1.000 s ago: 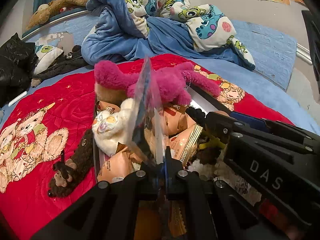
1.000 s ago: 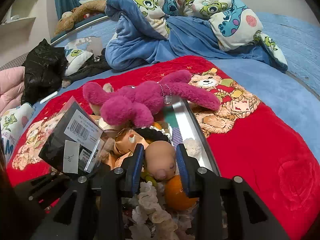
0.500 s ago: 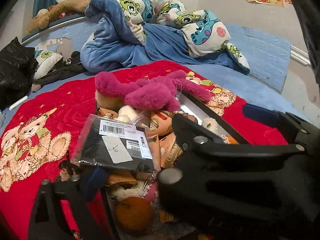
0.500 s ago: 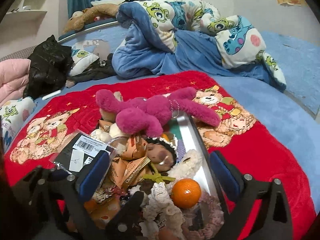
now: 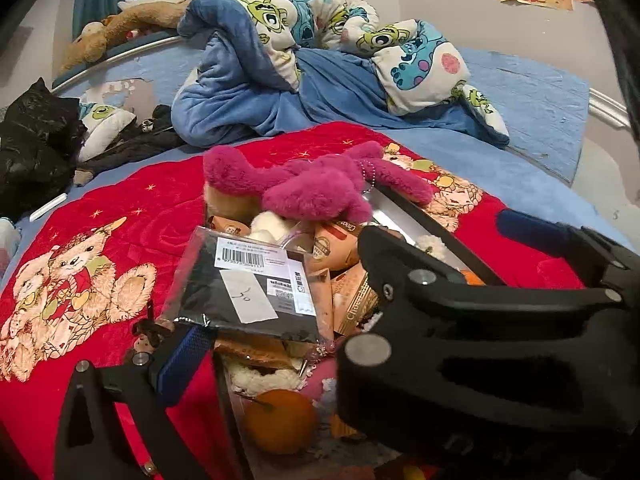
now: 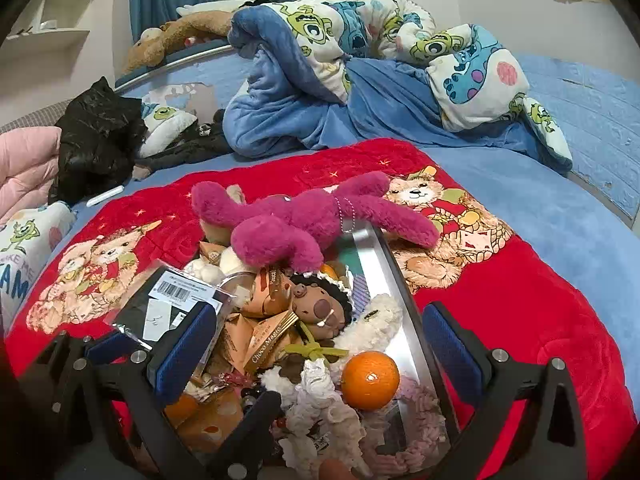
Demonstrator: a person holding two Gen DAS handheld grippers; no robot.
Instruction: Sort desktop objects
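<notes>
While both grippers hang over the heaped metal tray [image 6: 394,276] on the bed, neither has hold of anything. The right gripper [image 6: 320,344] stands with its blue-padded fingers [image 6: 186,346] spread wide either side of the pile, nothing pressed between them. The left gripper [image 5: 340,312] is likewise spread apart; one blue pad shows low on the left of its own view, and the other finger is mostly hidden behind the right gripper's black frame, so I judge its reach only roughly. A flat black packet [image 5: 244,284] in clear wrap, barcode label up, lies tilted on the left edge of the pile, just beyond the left gripper's near pad. A magenta plush toy [image 6: 308,220] sprawls across the far end of the tray, one limb over the rim onto the red bear-print quilt [image 6: 500,300]. Nearer sit a brown doll's head [image 6: 320,308], tan snack packets [image 6: 264,336], a white fuzzy toy [image 6: 376,320] and an orange [image 6: 370,380], all touching in the heap. A rumpled blue blanket [image 6: 360,92] lies well behind.
</notes>
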